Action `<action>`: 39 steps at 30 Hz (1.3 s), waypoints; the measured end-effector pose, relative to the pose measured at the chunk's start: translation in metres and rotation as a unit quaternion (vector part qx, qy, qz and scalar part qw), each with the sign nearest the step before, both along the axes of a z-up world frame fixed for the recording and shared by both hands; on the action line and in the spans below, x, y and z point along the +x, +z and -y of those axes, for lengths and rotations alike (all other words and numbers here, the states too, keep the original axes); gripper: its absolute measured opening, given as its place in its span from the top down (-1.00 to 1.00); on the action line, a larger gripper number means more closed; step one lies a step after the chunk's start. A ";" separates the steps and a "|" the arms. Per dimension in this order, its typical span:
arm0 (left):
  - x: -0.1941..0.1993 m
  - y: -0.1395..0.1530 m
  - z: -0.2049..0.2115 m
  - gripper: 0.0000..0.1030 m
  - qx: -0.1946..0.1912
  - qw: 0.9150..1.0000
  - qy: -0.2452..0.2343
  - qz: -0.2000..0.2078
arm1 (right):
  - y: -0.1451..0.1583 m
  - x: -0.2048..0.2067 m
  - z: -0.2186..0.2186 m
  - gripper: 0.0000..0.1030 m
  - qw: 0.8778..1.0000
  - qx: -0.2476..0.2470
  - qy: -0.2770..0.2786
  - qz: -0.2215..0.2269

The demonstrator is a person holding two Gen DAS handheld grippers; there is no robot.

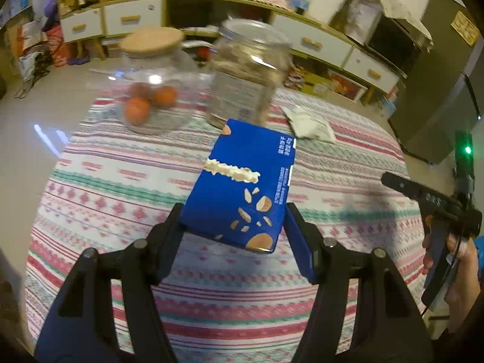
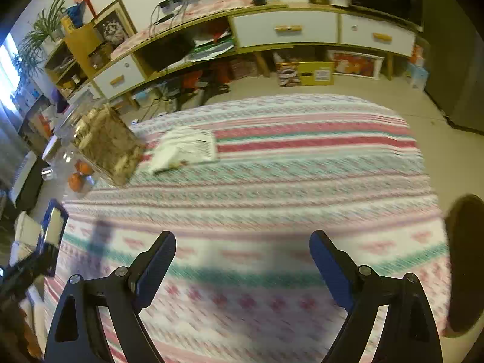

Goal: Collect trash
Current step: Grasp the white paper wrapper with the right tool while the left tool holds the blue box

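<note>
Blue box (image 1: 242,187) in left tongs (image 1: 233,227), striped tablecloth (image 2: 272,163), sideboard (image 2: 284,30) behind.

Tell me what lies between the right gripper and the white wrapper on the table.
Nothing but bare striped tablecloth lies between the open right gripper and the white wrapper, as the right wrist view shows.

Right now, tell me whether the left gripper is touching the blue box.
Touching. The left wrist view shows the left gripper with a finger pressed on each side of the blue box, holding it raised above the striped tablecloth.
</note>
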State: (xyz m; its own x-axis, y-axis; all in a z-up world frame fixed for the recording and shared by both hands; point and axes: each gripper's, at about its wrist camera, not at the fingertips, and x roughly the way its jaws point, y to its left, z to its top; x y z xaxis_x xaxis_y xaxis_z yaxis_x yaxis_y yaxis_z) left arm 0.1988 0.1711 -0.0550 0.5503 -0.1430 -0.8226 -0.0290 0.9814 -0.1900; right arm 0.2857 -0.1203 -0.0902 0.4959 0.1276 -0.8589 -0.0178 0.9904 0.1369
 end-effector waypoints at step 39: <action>0.027 -0.031 -0.012 -0.29 -0.069 0.996 0.034 -0.049 | -0.052 0.103 -0.051 -0.59 0.999 -0.003 0.032 -0.025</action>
State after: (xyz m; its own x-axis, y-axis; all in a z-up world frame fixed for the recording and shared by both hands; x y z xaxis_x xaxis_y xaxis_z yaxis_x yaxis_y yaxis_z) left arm 0.2257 0.1828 -0.0865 0.4800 -0.2226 -0.8485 -0.1202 0.9415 -0.3150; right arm 0.3887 -0.0691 -0.1421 0.4428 0.1520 -0.8836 -0.0738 0.9884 0.1330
